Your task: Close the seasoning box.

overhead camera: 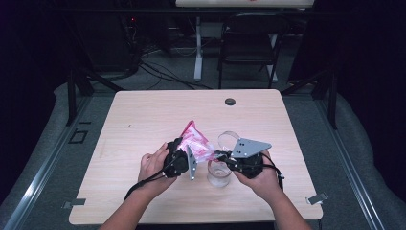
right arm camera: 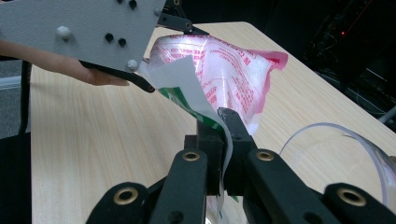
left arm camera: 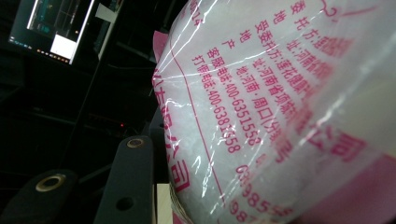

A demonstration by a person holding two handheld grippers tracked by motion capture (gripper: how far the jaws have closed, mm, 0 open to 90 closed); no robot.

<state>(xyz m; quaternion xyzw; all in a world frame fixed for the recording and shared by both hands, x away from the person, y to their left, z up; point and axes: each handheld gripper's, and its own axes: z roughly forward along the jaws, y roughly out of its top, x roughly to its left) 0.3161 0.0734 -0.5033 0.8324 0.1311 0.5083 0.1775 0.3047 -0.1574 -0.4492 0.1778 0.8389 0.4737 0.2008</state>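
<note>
A clear plastic bag (overhead camera: pixel 195 140) with pink print, holding white grains, hangs tilted above the middle of the wooden table (overhead camera: pixel 143 120). My left gripper (overhead camera: pixel 184 155) is shut on the bag's body; in the left gripper view the bag (left arm camera: pixel 261 102) presses close beside one black jaw. My right gripper (right arm camera: pixel 223 114) is shut on a white and green strip at the bag's lower corner (right arm camera: pixel 196 88). Across from it my left gripper (right arm camera: pixel 169 56) shows under its grey plate (right arm camera: pixel 79 28). A clear glass jar (overhead camera: pixel 219 175) stands right below my right gripper (overhead camera: pixel 221 155).
A second clear round container (overhead camera: pixel 229 138) stands just behind the right gripper, its rim (right arm camera: pixel 327 133) at that view's right. A black grommet (overhead camera: pixel 230 101) sits at the table's far edge. A folding chair (overhead camera: pixel 249 43) stands beyond the table.
</note>
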